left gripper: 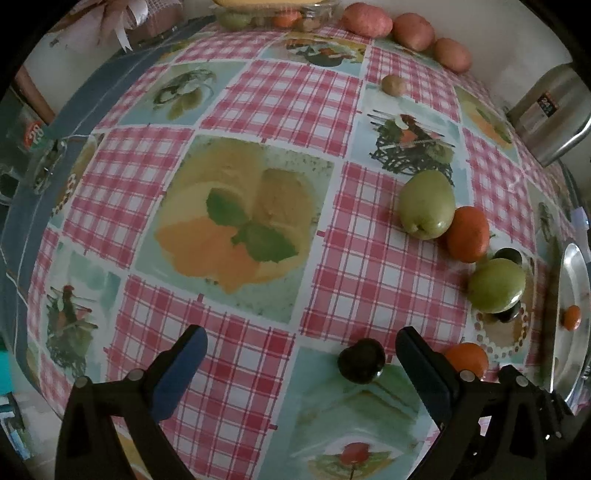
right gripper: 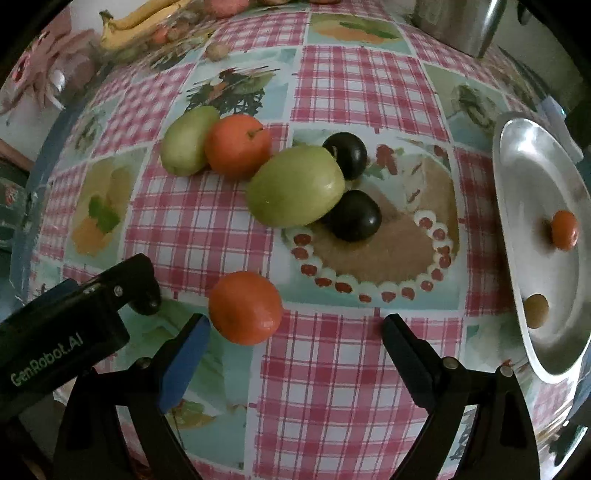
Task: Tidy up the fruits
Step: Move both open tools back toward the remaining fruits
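Observation:
Loose fruit lies on the checked tablecloth. In the right wrist view a near orange [right gripper: 245, 307] sits just ahead of my open, empty right gripper [right gripper: 295, 332]. Beyond it lie a large green fruit [right gripper: 295, 185], two dark plums [right gripper: 354, 216] [right gripper: 346, 154], another orange [right gripper: 238, 146] and a second green fruit [right gripper: 188, 139]. A steel plate [right gripper: 532, 177] at the right holds a small orange fruit [right gripper: 564, 229] and a brown one [right gripper: 536, 311]. My left gripper [left gripper: 301, 345] is open and empty, with a dark plum [left gripper: 362, 361] near its right finger.
Red potatoes [left gripper: 367, 20] and a small brown fruit [left gripper: 393, 85] lie at the far edge. A clear container with bananas [right gripper: 136, 22] stands at the back. A steel vessel [left gripper: 550, 114] stands at the far right. The table edge [left gripper: 48, 122] runs along the left.

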